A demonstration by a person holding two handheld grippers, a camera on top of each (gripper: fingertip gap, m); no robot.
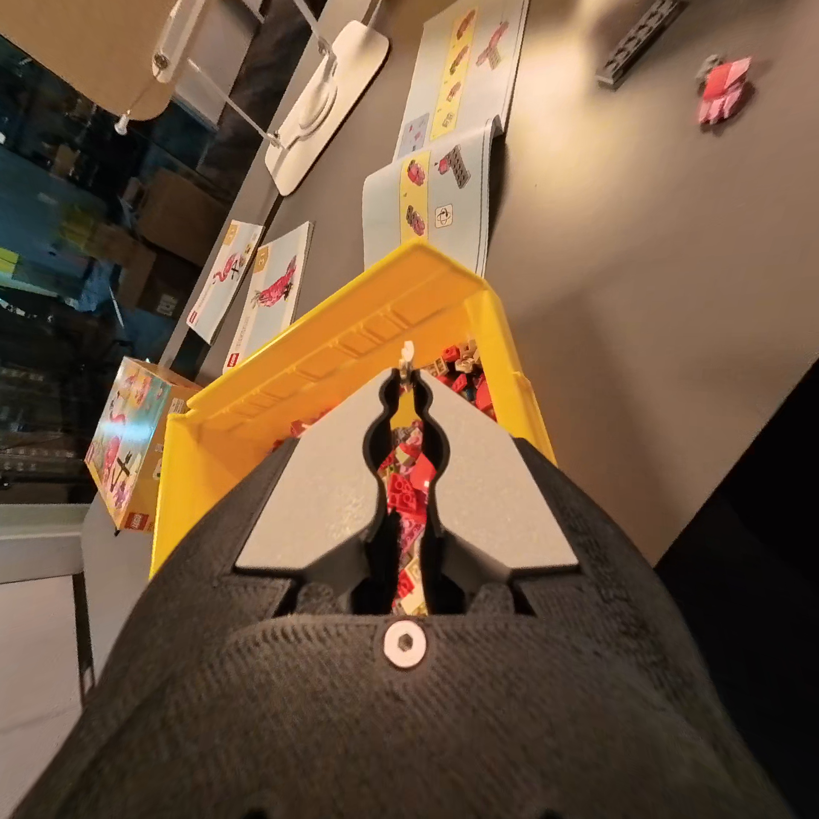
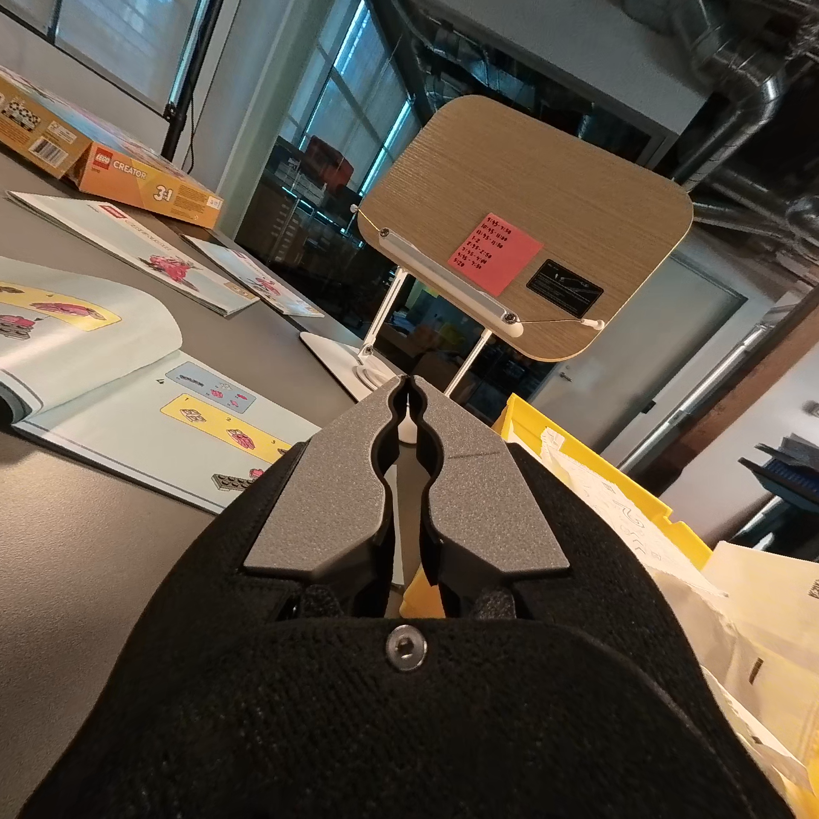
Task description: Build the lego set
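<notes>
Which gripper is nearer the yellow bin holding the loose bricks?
Left. The left gripper hangs right over the yellow bin of bricks, pinching a small white piece. The right gripper, shut, sits above the table near the open booklet.

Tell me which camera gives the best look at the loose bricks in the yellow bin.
The left wrist view: it looks down into the yellow bin, where the mostly red loose bricks show behind and between the jaws. The right wrist view catches only another yellow bin's rim, with crumpled paper bags, no bricks.
</notes>
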